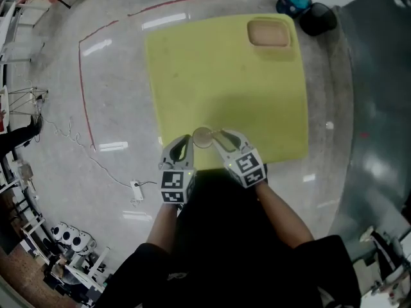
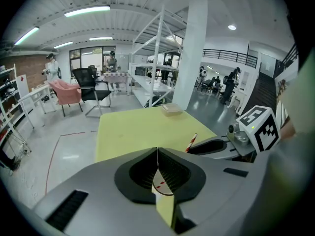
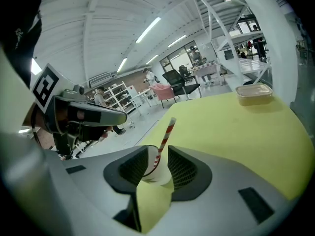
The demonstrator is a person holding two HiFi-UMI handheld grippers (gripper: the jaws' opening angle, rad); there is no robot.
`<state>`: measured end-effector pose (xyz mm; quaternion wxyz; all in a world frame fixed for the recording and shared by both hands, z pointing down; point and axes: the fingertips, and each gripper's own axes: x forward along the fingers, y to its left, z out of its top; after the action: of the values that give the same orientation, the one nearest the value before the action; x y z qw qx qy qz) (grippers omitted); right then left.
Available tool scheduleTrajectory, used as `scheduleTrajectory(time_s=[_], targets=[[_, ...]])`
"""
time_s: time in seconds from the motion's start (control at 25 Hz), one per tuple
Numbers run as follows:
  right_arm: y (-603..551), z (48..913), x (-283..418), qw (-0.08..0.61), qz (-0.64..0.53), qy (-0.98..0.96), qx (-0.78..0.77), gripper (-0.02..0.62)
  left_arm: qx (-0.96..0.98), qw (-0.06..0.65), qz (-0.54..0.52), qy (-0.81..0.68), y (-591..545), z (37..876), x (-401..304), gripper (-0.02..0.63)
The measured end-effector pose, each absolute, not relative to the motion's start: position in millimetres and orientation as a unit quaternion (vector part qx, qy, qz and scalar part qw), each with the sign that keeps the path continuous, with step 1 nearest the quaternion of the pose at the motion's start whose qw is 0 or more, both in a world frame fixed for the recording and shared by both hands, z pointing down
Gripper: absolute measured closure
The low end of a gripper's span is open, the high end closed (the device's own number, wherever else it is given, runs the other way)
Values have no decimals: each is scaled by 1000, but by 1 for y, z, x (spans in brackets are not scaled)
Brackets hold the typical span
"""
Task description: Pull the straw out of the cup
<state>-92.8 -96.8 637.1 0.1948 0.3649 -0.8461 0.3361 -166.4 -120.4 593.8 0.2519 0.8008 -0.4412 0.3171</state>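
Note:
A white paper cup (image 1: 203, 136) stands near the front edge of the yellow table (image 1: 225, 76), between my two grippers. My left gripper (image 1: 186, 140) is at the cup's left, and in its own view the jaws (image 2: 157, 154) meet on the thin cup wall (image 2: 163, 185). A red-and-white striped straw (image 3: 166, 135) leans out of the cup (image 3: 157, 172) and rises between the fingers of my right gripper (image 3: 158, 154). These stand apart on either side of it without pressing. The left gripper view shows the straw (image 2: 192, 142) beside the right gripper's fingers (image 2: 212, 145).
A shallow tan tray (image 1: 270, 32) sits at the table's far right corner. Dark bags (image 1: 307, 8) lie on the floor beyond it. A red line and a white cable (image 1: 96, 162) mark the grey floor to the left. People and shelving stand far off.

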Motion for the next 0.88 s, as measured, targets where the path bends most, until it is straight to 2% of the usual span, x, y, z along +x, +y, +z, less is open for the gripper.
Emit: scheduleTrajectory(time_s=[0.88], targets=[[-108, 650, -110, 200, 355, -837, 365, 457, 784, 268, 306, -470, -104, 595, -192, 563]])
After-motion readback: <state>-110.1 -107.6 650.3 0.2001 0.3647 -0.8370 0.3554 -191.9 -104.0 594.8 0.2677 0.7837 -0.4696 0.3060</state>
